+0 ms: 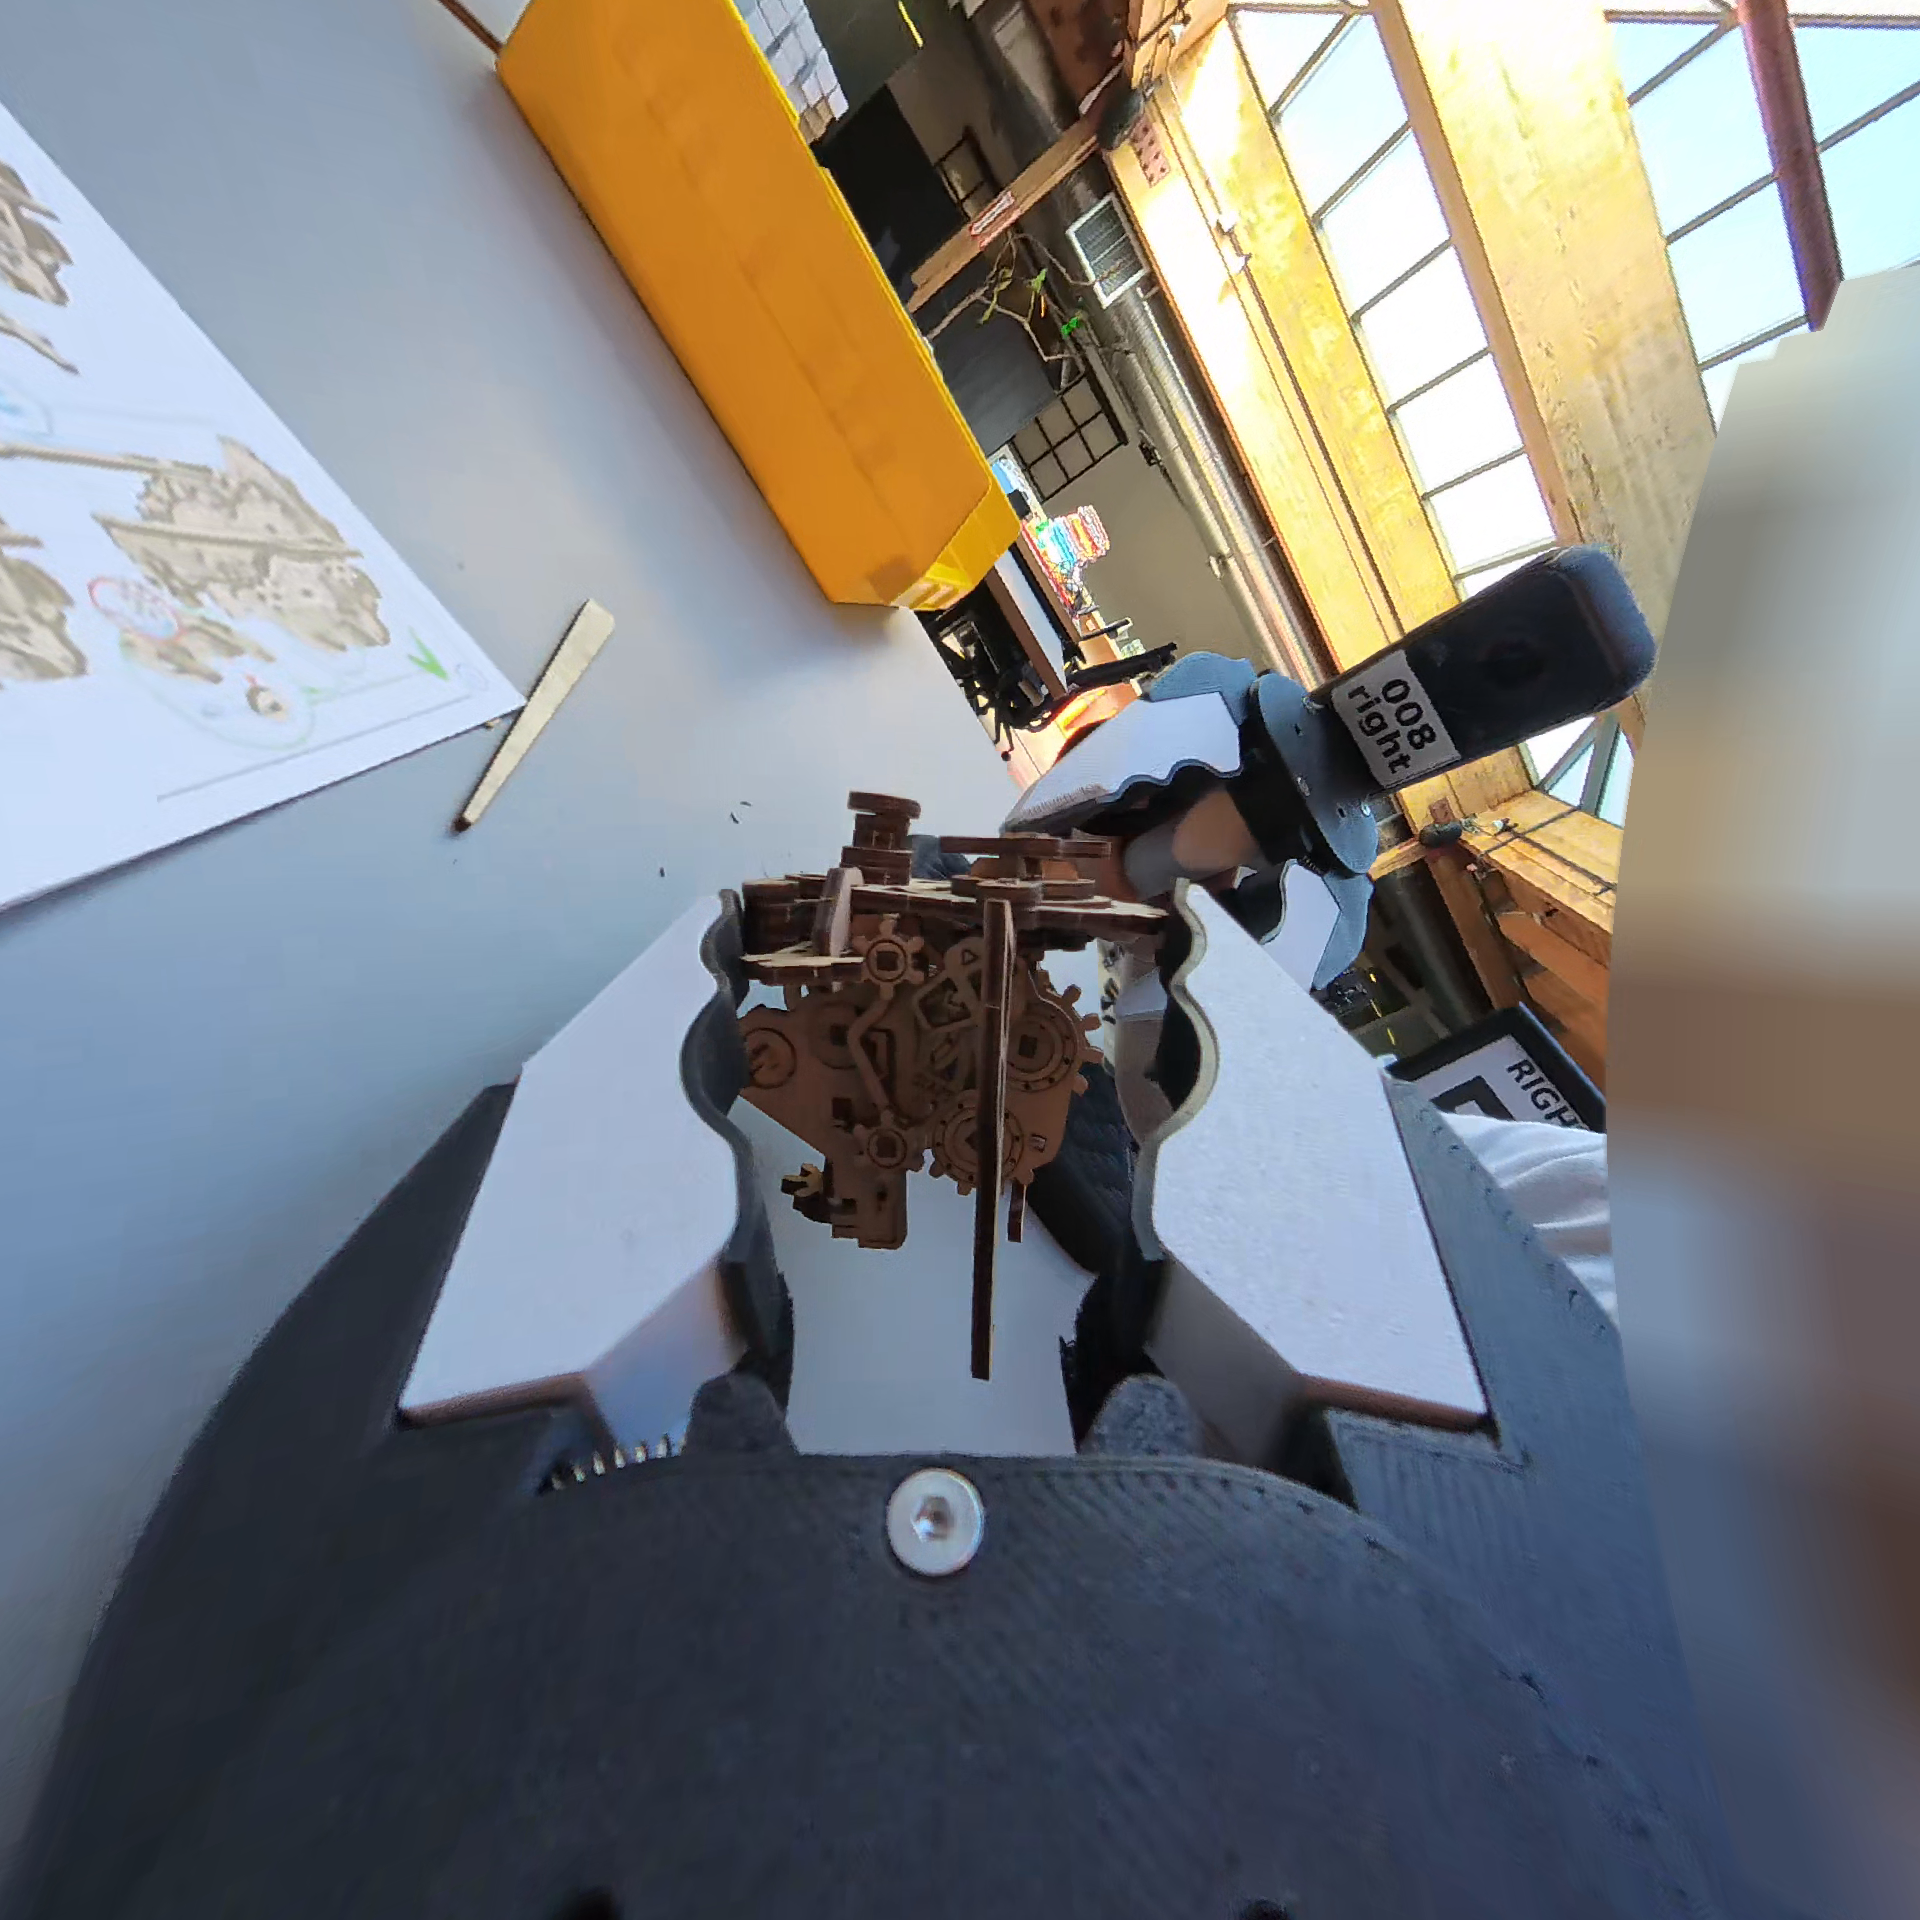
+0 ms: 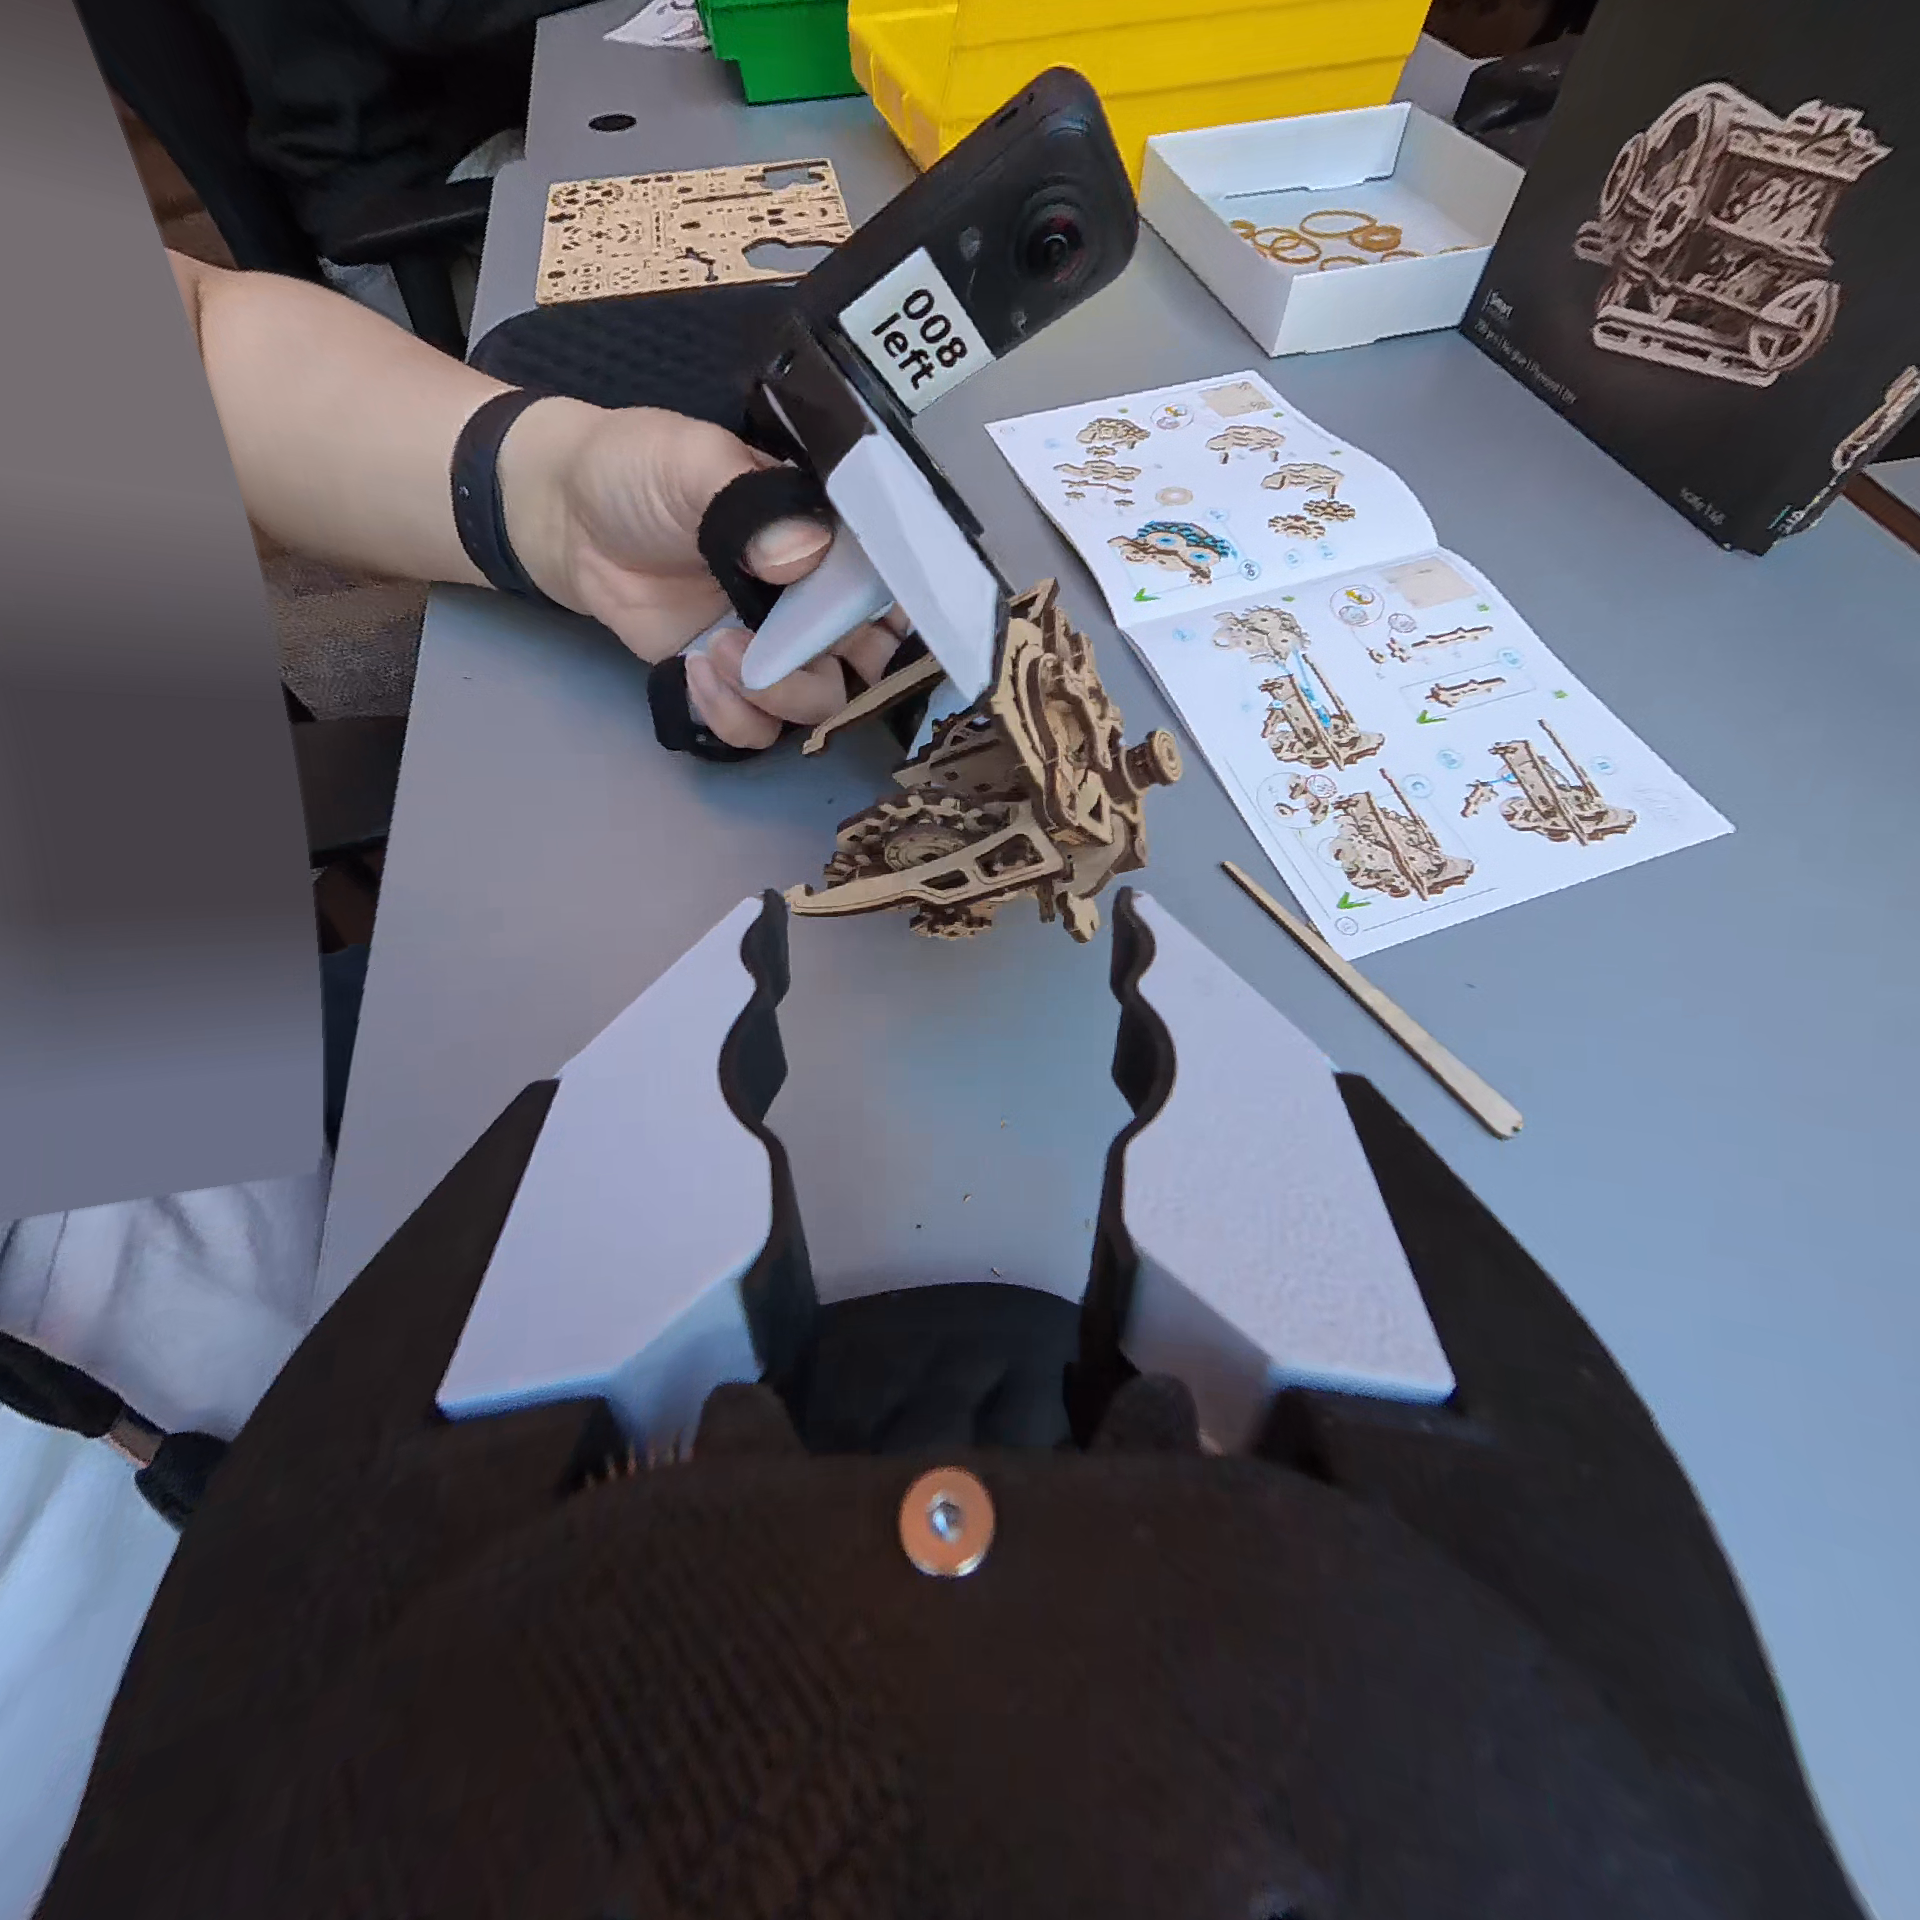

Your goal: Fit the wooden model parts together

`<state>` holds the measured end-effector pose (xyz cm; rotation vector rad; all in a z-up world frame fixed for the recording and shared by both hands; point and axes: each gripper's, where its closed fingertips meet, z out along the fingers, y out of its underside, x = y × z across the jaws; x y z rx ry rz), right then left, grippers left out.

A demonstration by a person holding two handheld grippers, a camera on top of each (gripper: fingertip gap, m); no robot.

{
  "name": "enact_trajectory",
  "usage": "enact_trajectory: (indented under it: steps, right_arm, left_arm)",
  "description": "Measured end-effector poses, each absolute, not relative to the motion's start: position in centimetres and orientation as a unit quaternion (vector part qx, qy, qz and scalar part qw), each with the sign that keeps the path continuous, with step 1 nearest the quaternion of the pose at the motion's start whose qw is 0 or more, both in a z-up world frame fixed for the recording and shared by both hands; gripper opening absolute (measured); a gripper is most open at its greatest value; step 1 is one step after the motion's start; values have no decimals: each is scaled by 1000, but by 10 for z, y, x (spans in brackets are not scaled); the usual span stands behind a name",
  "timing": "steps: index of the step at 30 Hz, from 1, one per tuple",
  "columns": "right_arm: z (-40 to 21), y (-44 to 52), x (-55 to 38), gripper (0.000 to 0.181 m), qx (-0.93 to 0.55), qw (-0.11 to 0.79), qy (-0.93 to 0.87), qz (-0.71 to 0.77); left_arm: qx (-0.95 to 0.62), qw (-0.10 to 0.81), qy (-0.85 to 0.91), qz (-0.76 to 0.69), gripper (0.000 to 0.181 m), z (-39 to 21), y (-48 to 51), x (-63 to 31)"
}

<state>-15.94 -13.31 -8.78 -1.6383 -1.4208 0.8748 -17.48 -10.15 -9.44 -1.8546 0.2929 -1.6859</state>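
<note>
On the table [image 2: 644,987] lies a manual [image 2: 1351,665] beside a loose stick [image 2: 1371,1003]. The model [image 2: 997,790], largely built, hangs above it, clamped in the left tool [image 1: 951,997]. The right tool [image 2: 951,914] gapes empty just before it; more parts likely remain.

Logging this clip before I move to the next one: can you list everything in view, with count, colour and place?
wooden model: one, tan, held above the table in the left gripper
wooden stick: one, tan, on the table beside the instruction sheet
instruction sheet: one, white, unfolded, right of the model
parts sheet: one, tan, far side of the table
yellow bin: one, far edge
green bin: one, left of the yellow bin
white tray: one, holds yellowish rings
black box: one, far right
table: one, grey
left gripper: jaws clamped on the model
right gripper: jaws open, empty, just short of the model
</note>
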Motion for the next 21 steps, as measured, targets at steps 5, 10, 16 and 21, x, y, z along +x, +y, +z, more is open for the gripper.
enact_trajectory:
  steps: [5, 10, 16, 21]
  right_arm:
    - [-94, -134, -163, 62, -623, 394, -566, 367]
    - [-99, -127, -156, 46, -615, 376, -581, 379]
    - [-84, -126, -168, 37, -604, 348, -568, 437]
    - [-86, -115, -176, 36, -609, 347, -567, 433]
  left_arm:
    - [-722, 273, 114, -626, 79, -104, -106, -175]
    - [-743, 203, 145, -621, 79, -116, -119, -171]
    - [-756, 150, 131, -623, 80, -120, -117, -169]
    - [-775, 122, 135, -606, 80, -123, -116, -166]
